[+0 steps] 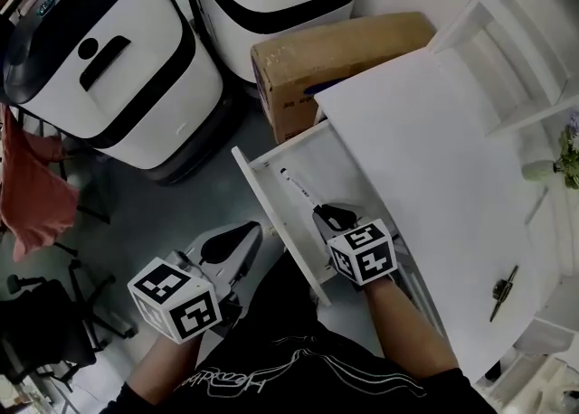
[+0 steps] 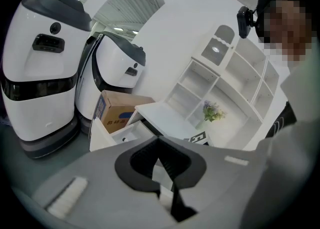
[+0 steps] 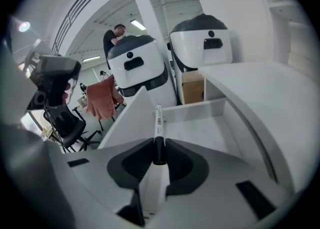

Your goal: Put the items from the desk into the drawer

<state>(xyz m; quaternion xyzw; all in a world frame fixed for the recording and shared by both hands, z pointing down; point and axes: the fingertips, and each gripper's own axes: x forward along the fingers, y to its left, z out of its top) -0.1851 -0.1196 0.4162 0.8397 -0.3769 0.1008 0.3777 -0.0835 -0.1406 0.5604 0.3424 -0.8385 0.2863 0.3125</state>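
- Right gripper [image 1: 327, 215]: jaws narrow, clamped on a white marker pen with a black end and printed barrel [image 1: 297, 186]. The right gripper view shows the black end pinched between the pads and the barrel [image 3: 158, 120] jutting straight ahead.
- Marker pen, location: held above the open white drawer [image 1: 276, 222], not resting on its floor. The head view places it over the drawer's near half. The right gripper view adds the drawer's far wall [image 3: 195, 108] beyond the pen's tip.
- Left gripper [image 1: 240, 236]: the head view shows it low, left of the drawer front, over grey floor. Only the left gripper view shows its jaw tips [image 2: 160, 143] brought together with nothing between them.
- White desk top [image 1: 434, 159]: carries a slim dark and brass-coloured item [image 1: 503, 293], too small to identify and seen in the head view alone.
- Small vase of green and purple flowers [image 2: 212, 112]: at the desk's far side, below a white shelf unit [image 2: 225, 83]. The head view cuts it at the frame edge.
- Brown cardboard box [image 1: 335, 55]: on the floor, behind the drawer.
- Two white rounded machines with black bands [image 1: 118, 69]: beyond the box.
- Red cloth [image 3: 100, 98] and black office chair [image 3: 65, 123]: off to the side. The right gripper view alone shows a person in dark clothes [image 3: 116, 35] behind the machines.
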